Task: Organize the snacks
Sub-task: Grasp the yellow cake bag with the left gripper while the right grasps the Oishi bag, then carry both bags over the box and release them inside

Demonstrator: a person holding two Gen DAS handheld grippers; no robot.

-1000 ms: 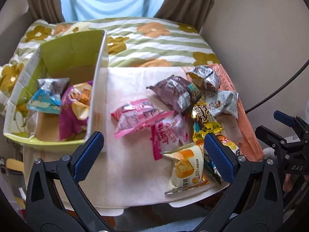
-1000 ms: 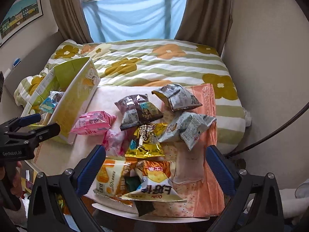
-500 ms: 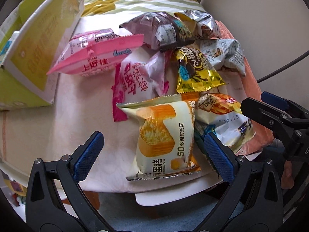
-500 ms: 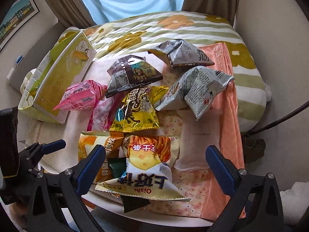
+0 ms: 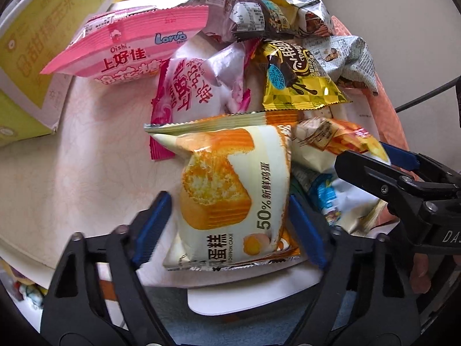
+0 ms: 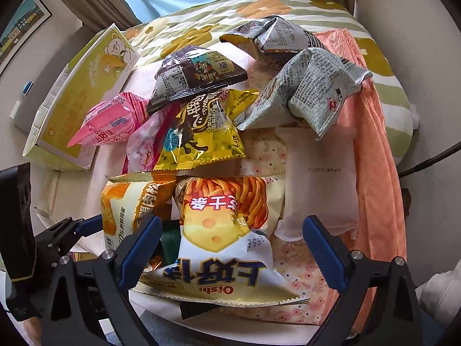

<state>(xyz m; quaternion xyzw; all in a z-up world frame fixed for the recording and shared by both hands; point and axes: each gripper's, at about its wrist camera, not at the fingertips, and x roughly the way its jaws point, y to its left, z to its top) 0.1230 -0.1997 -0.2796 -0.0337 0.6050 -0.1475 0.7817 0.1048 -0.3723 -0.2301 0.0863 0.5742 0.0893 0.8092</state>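
A pile of snack packets lies on the white table top [image 5: 95, 155]. My left gripper [image 5: 229, 226] is open, its blue pads either side of the orange chiffon cake packet [image 5: 230, 190], closing in on it. That packet also shows in the right wrist view [image 6: 126, 204]. My right gripper [image 6: 230, 248] is open around the yellow Oishi potato-stick bag [image 6: 222, 230]. In the left wrist view the right gripper [image 5: 383, 161] sits over that bag [image 5: 340, 144]. The yellow-green carton [image 5: 34, 57] stands at the left; it also shows in the right wrist view [image 6: 83, 98].
Pink Oishi packets [image 5: 129, 43], a gold chocolate packet [image 5: 296, 77], a dark brown bag [image 6: 198, 75] and grey printed bags [image 6: 311, 95] lie behind. An orange cloth [image 6: 371, 132] covers the table's right side. A flowered striped bed [image 6: 259, 14] lies beyond.
Both grippers have moved forward and down onto the front packets. The left jaws have narrowed around the cake packet. The right jaws now straddle the potato-stick bag.
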